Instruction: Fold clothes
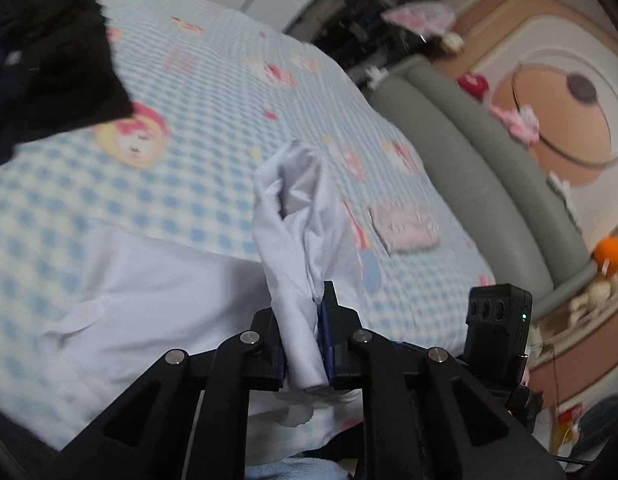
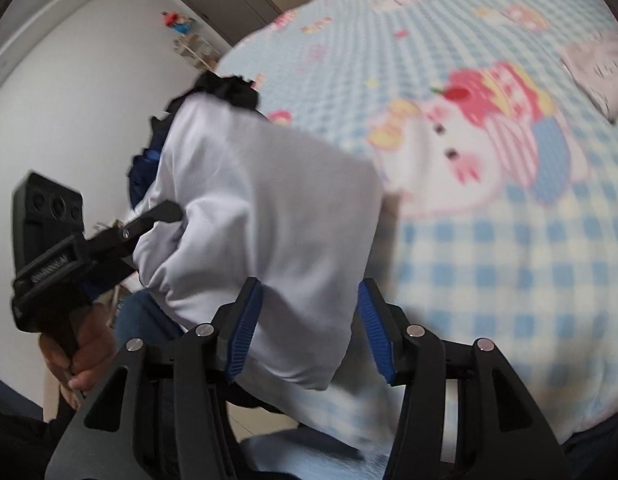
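Note:
A white garment (image 1: 157,288) lies on the blue checked bedsheet (image 1: 213,92). My left gripper (image 1: 305,336) is shut on a bunched fold of it and holds that fold lifted off the bed. In the right wrist view the same white garment (image 2: 261,208) hangs between the fingers of my right gripper (image 2: 309,332), which is open, its blue pads (image 2: 245,328) apart on either side of the cloth. The left gripper (image 2: 165,210) shows there at the left, held by a hand.
A black garment (image 1: 65,60) and dark blue cloth lie at the bed's far left. A small folded pink piece (image 1: 405,228) lies at the right. A grey padded bed frame (image 1: 469,160) runs along the right edge. Toys lie on the floor beyond.

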